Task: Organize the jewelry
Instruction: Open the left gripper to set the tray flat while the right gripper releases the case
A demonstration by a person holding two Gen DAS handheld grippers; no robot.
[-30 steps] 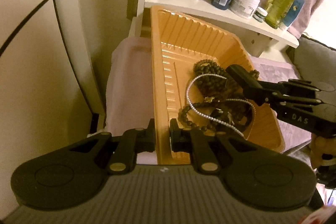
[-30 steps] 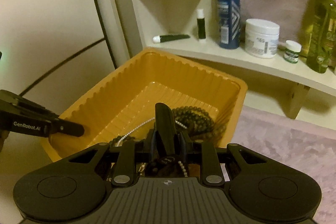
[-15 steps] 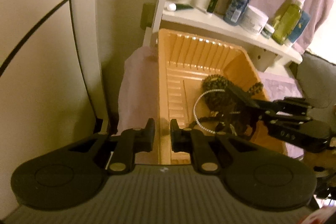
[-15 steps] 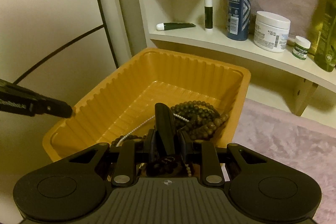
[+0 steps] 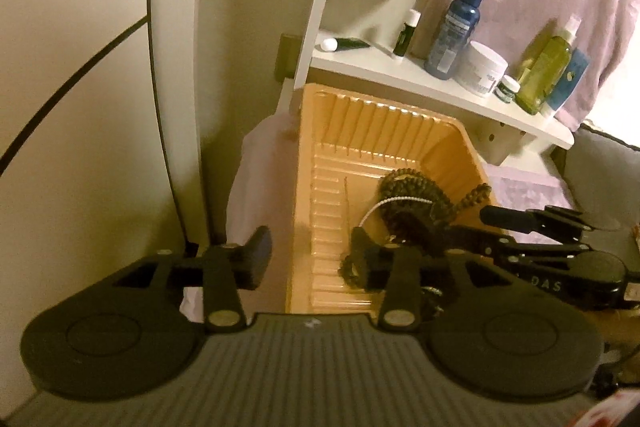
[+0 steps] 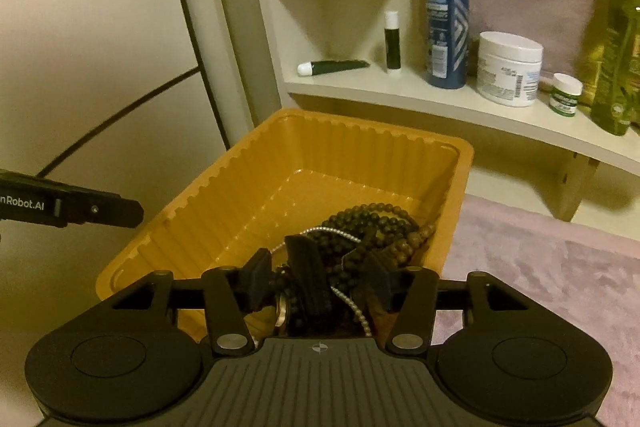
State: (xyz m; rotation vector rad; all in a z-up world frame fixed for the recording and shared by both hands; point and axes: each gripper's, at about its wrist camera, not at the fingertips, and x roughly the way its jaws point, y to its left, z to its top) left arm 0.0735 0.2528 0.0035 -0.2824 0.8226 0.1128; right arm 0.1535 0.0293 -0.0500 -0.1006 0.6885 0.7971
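One orange tray (image 6: 404,141), two open tongs (image 5: 310,259) (image 6: 318,285), tangled bead strands (image 6: 372,227).

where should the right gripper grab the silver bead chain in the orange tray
Judging by its pose, grip the silver bead chain on the bare arc lying over the dark bead pile, coming from above with fingers straddling it. Elsewhere it tangles under the beads by the open right gripper.

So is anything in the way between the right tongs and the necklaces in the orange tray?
Nothing visible. The right tongs are open, and the tangle of necklaces sits right between their fingers inside the orange tray. The left tongs are open over at the tray's side wall, out of the way.
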